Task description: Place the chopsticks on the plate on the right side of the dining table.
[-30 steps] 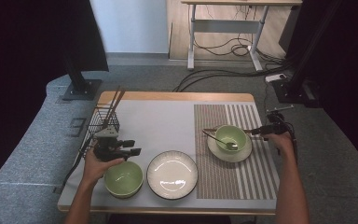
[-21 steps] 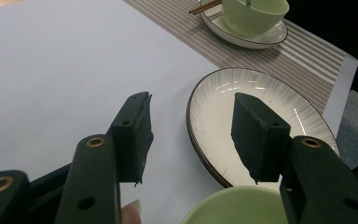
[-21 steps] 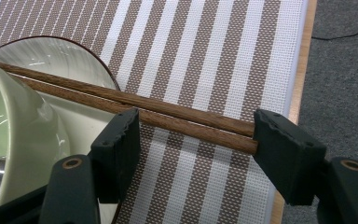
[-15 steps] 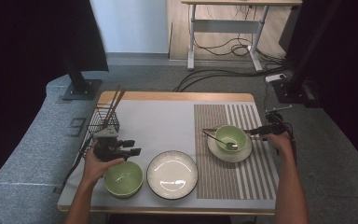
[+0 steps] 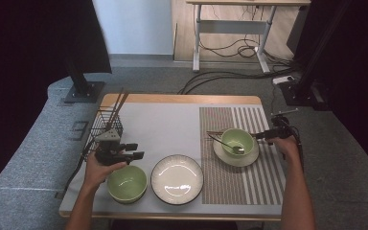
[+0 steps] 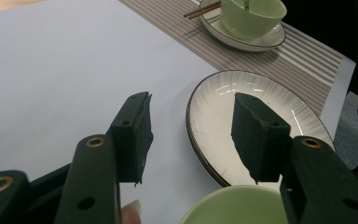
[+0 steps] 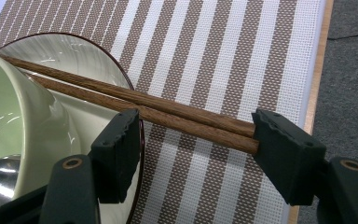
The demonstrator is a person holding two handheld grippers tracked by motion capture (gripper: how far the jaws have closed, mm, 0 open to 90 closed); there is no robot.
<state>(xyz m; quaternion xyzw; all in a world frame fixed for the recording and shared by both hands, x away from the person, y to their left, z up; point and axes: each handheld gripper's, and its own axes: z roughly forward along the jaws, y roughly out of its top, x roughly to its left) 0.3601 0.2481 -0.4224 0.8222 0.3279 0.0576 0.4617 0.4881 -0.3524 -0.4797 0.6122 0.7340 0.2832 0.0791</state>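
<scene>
The right gripper [image 5: 263,135] sits at the right edge of the small plate [image 5: 235,156], jaws spread wide and grasping nothing. In the right gripper view the pair of chopsticks [image 7: 135,105] lies between the open jaws, resting across the plate rim and the striped mat [image 7: 223,51]; the far ends run behind the green cup [image 5: 238,141] and are cut off at the frame edge. A spoon [image 5: 226,143] rests in the cup, its bowl only partly visible. The left gripper [image 5: 130,150], also released, hovers left of the large plate [image 5: 177,178], just above the green bowl [image 5: 127,183]. The bowl's rim is cut off in the left gripper view. A wire basket [image 5: 106,125] holding sticks stands behind the left gripper.
</scene>
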